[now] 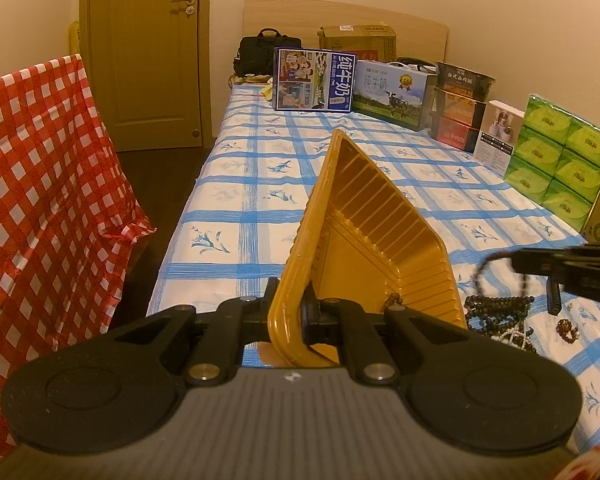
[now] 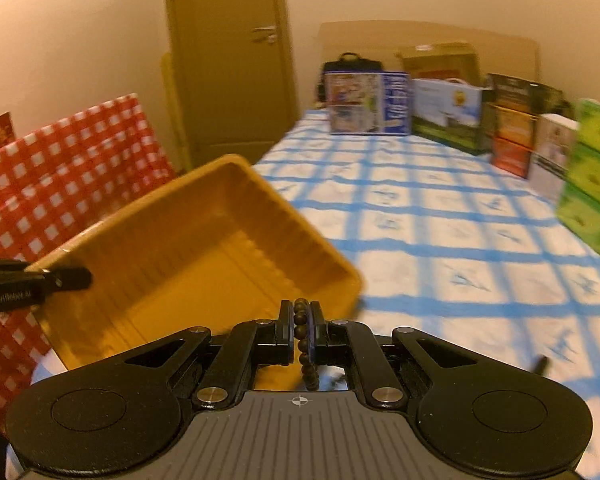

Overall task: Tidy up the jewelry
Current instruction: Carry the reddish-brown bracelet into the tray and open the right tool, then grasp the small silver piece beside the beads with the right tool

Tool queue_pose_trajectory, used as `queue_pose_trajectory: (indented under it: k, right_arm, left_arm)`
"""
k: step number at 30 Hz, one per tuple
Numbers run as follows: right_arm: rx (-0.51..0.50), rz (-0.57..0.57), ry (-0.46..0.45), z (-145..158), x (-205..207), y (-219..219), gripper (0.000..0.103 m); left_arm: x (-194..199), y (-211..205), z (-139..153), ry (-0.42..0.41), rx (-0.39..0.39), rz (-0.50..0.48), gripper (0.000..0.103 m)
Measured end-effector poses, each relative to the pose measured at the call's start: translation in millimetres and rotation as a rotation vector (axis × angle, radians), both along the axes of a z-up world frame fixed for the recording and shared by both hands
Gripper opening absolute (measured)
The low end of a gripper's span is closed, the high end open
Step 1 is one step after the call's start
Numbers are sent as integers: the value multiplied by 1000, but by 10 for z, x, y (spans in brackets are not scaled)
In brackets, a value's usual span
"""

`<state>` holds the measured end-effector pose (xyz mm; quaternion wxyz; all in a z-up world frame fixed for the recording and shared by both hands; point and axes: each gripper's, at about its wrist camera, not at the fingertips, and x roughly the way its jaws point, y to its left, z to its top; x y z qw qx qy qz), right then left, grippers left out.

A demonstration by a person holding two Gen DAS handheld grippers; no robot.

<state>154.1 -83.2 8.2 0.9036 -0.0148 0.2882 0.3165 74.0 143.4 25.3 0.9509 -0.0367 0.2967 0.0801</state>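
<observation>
The bed (image 1: 260,184) with its blue-checked sheet runs away from you, boxes lined along its far and right edges. Your left gripper (image 1: 290,312) is clamped on the near rim of the yellow tray (image 1: 380,224), tilting it up on edge toward the right. Right of the tray lies the heap of beaded jewelry (image 1: 500,316). Your right gripper (image 2: 300,320) is pinched on a dark bead strand (image 2: 302,344), just near the tray's lip. You're mid-transfer, I'd judge: next, carry the strand over the tray's hollow before releasing.
</observation>
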Motion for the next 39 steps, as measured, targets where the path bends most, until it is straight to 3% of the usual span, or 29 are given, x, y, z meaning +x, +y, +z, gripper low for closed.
queue_pose_trajectory:
  k: [7,11,13,14,15,17,32,39]
  right_arm:
    - [-19,36,21,-175,185,381,6]
    - [20,63,68,-247,242,426,7]
    - [38,59,84,-254,237,389,11]
    - [38,49,81,-244,223,366,22]
    - [35,33,76,-244,208,316,35]
    - [43,1,70,-243,165,185,41]
    - [-67,-448,158,-716,-281,-1463,41]
    - [-100,-480,149,-782,-213,-1712,41]
  left_arm:
    - [-1,-28,-3,-4,-11,-5,8]
    - [-3,-20,1,-5,-12,-5,8]
    - [-2,-18,2,-5,-14,-4,8]
    - [0,-26,2,-4,-14,-4,8]
    - [-1,-25,2,-4,-12,-4,8]
    - [-3,-19,3,-5,-13,-5,8]
    - [-12,15,2,-4,-13,-3,9]
    - [-28,3,12,-2,-4,-3,9]
